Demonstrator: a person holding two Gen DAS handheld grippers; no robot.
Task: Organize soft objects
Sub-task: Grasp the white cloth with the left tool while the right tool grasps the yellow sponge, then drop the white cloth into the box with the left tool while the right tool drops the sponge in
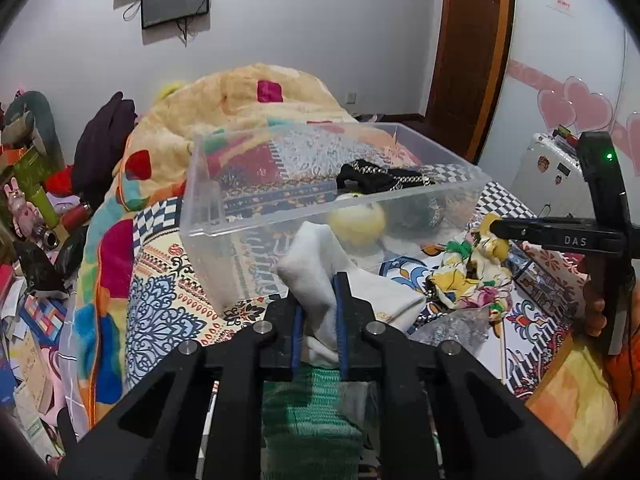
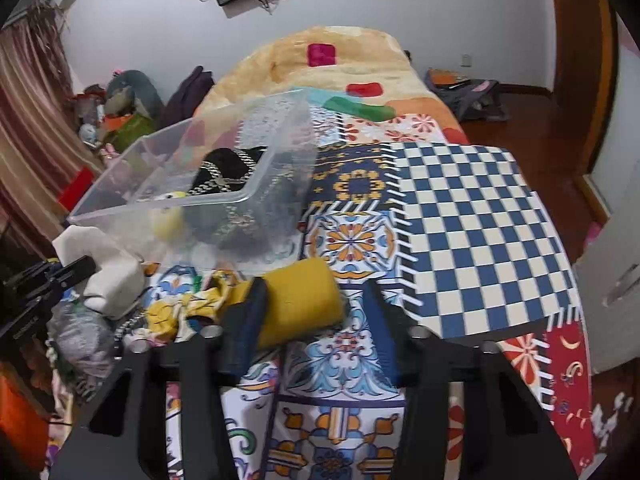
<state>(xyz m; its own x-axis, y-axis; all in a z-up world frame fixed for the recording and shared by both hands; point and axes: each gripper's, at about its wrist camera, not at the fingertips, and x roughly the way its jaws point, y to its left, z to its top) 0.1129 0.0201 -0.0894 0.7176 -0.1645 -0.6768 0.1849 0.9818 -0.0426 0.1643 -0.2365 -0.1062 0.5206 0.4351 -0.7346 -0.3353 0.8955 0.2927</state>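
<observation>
Left wrist view: the left gripper [image 1: 318, 300] is closed on a white cloth [image 1: 320, 276], its blue pads pinching the folded fabric, which bulges up toward 12 o'clock and spills to 3 o'clock onto the bed [image 1: 160, 304]. Directly beyond the cloth at 12 o'clock stands a clear plastic bin [image 1: 208, 208] on the patterned bedspread; inside it lie a yellow round soft toy [image 1: 360, 220] near the front wall and a black patterned garment [image 1: 380, 176] behind it. At 2 o'clock of the left gripper a yellow floral fabric [image 1: 468, 276] lies crumpled on the bed, with the tip of the right gripper [image 1: 496, 227] reaching into it from 3 o'clock. Right wrist view: the right gripper [image 2: 316, 312] stands with its fingers spread wide, and a mustard-yellow sponge [image 2: 300, 300] lies on the bed between them, pressed against the left-hand finger and apart from the right-hand one. The yellow floral fabric [image 2: 180, 308] sits at 9 o'clock of that sponge, the white cloth [image 2: 108, 272] farther out at 10 o'clock in the other gripper, and the clear plastic bin [image 2: 256, 196] at 11 o'clock. A blue-and-white checkered patch [image 2: 480, 240] of the bedspread fills the 2 o'clock side.
</observation>
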